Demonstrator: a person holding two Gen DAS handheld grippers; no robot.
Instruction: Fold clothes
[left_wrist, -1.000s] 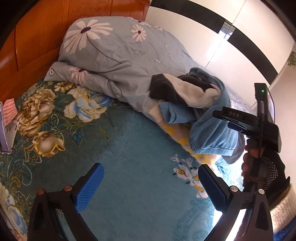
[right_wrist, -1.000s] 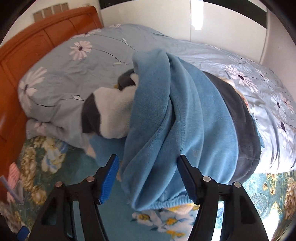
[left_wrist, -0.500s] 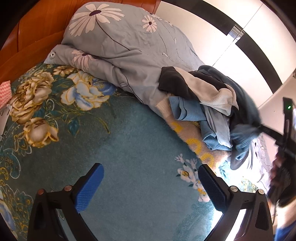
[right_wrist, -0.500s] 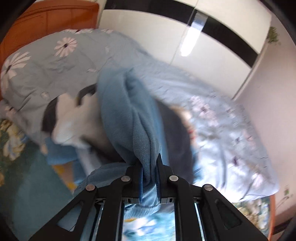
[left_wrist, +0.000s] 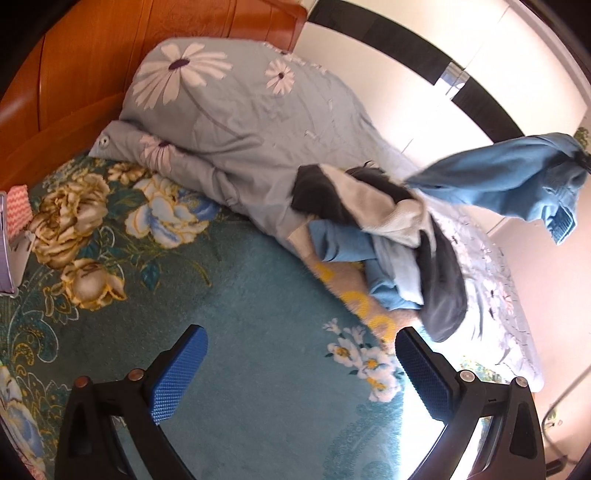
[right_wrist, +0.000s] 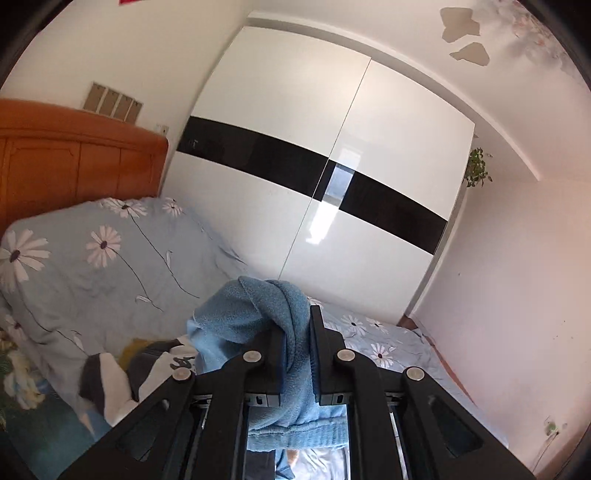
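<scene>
Right gripper (right_wrist: 297, 332) clamped tight on a bunched fold of the light blue fleece garment (right_wrist: 258, 317), jaws squeezed together with fabric spilling over the top and hanging down between the black finger arms. Pointed up toward the white wardrobe (right_wrist: 332, 147) with the black band across it, orange wooden headboard (right_wrist: 74, 162) off to the left. Same blue garment (left_wrist: 509, 181) visible from the left wrist view, lifted off the bed at the upper right and stretched out in the air, one end trailing back down toward the pile of clothes (left_wrist: 376, 236). Pile sitting on the edge of the daisy-print duvet (left_wrist: 229, 110): dark grey and white piece on top, a couple more blue items underneath, something beige with yellow print at the bottom. Left gripper (left_wrist: 299, 373) wide open, blue textured pads (left_wrist: 179, 373) well apart, nothing between them, hovering over the teal floral bedspread (left_wrist: 258, 332) near the pile but not touching any of it. Pink zigzag thing (left_wrist: 16, 206) at the far left edge, can't tell what it is.
</scene>
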